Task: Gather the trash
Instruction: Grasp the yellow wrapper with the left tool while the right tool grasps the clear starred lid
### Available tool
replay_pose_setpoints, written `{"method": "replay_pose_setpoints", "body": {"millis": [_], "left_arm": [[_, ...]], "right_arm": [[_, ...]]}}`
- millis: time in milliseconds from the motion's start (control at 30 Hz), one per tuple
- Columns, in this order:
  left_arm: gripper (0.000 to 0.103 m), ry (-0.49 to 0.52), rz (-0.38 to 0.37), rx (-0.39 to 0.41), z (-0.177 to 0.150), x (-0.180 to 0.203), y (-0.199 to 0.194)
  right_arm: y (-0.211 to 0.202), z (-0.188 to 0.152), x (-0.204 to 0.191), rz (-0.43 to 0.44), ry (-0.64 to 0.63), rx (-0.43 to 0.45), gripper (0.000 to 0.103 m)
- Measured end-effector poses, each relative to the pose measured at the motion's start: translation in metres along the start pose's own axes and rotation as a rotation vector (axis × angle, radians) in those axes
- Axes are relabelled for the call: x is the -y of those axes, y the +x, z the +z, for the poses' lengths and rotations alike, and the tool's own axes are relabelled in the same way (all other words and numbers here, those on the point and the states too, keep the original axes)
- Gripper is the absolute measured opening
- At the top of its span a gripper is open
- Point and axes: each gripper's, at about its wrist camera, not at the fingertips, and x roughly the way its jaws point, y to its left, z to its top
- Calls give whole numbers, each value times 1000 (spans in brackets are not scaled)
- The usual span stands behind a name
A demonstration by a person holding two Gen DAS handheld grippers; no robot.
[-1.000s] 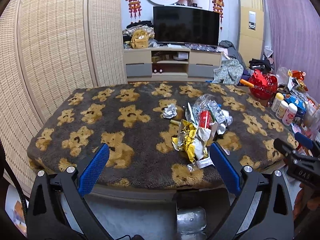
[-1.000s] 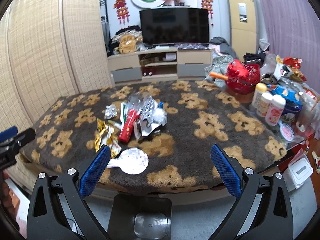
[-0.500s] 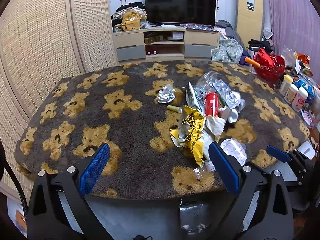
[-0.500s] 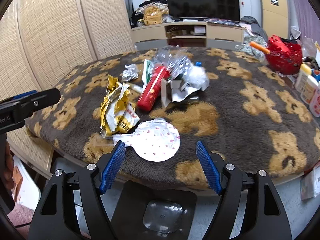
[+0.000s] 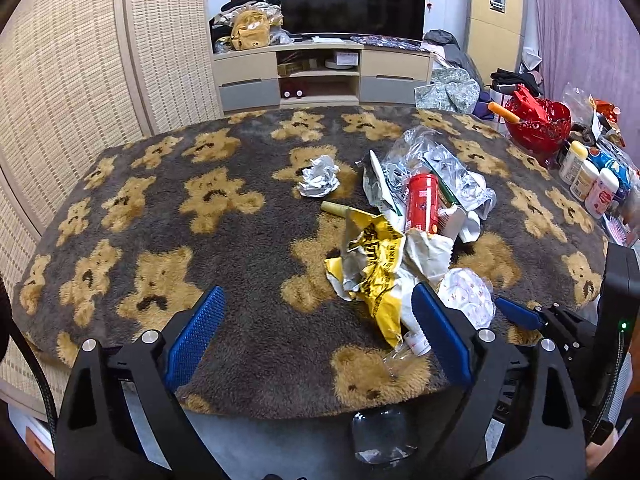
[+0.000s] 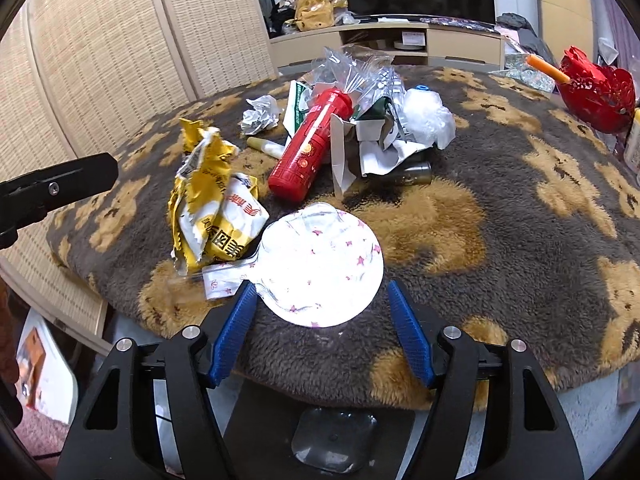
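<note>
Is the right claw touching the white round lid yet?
Cannot tell. In the right wrist view the open right claw straddles the white round lid; the left blue pad overlaps its edge, but no contact or gap shows plainly.

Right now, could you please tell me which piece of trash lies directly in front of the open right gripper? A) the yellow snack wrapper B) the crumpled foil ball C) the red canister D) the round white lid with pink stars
D: in the right wrist view the round white lid with pink stars lies just ahead of the open right gripper, nearest the table's edge; nothing is held.
</note>
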Motion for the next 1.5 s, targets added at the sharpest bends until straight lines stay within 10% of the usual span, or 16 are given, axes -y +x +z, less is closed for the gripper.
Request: {"method": "replay_pose_setpoints", "body": {"millis": [367, 667, 1033, 1500], "left_arm": [[89, -23, -113, -32, 6, 18, 28], [83, -27, -115, -83, 5, 20, 57], [44, -42, -179, -111, 5, 5, 73], [35, -49, -203, -89, 8, -3, 64]], "right_arm": [[1, 6, 12, 29, 16, 11, 40], [5, 14, 13, 38, 21, 24, 63], [24, 28, 7, 103, 3, 32, 76], [32, 27, -8, 97, -54, 33, 63]]}}
